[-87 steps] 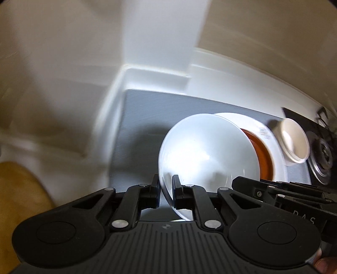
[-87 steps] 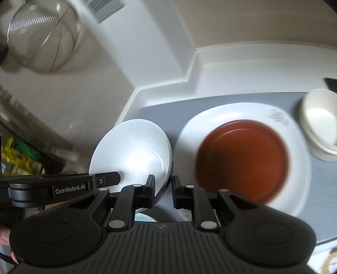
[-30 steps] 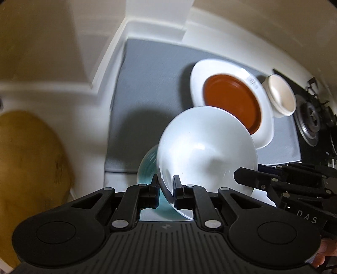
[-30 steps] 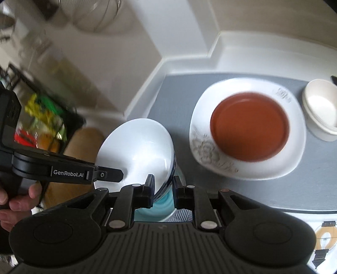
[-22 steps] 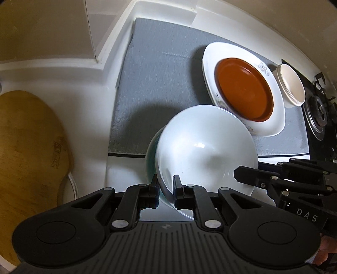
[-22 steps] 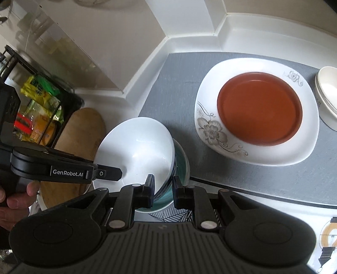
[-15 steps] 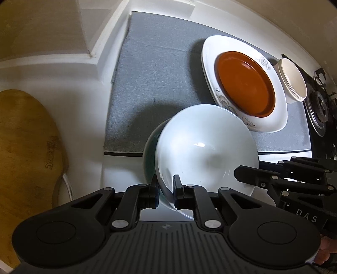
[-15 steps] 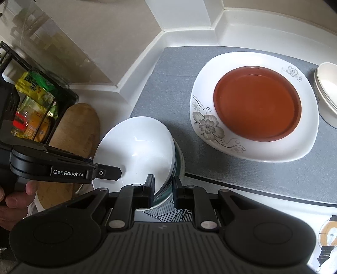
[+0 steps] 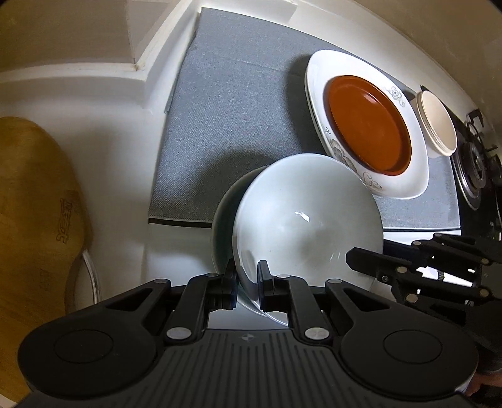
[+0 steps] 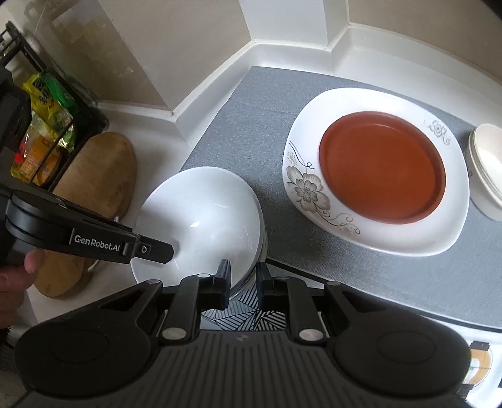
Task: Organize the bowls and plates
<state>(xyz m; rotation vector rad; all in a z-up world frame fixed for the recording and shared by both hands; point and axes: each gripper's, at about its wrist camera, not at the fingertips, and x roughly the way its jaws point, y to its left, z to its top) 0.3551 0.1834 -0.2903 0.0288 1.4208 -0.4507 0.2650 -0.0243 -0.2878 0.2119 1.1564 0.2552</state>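
Observation:
A white bowl [image 9: 309, 219] [image 10: 200, 216] sits nested in a darker greenish bowl [image 9: 226, 216] at the grey mat's near edge. My left gripper [image 9: 246, 284] is shut on the white bowl's near rim. My right gripper [image 10: 241, 281] grips the same bowl's rim from the other side, jaws slightly parted around it. A white flowered plate [image 10: 313, 188] [image 9: 317, 103] holds a brown plate [image 10: 382, 169] [image 9: 367, 122] on the grey mat [image 10: 251, 131]. A small cream bowl [image 10: 486, 166] [image 9: 437, 122] stands beside them.
A wooden cutting board [image 9: 34, 204] [image 10: 97, 175] lies on the white counter at the left. A black rack with snack packets [image 10: 40, 119] stands beyond it. A gas burner [image 9: 477, 169] is at the far right. The white wall corner [image 10: 298, 25] backs the mat.
Both grippers carried the white bowl back from the mat and down onto the greenish bowl at the mat's near edge. In the last half second the right jaws parted slightly.

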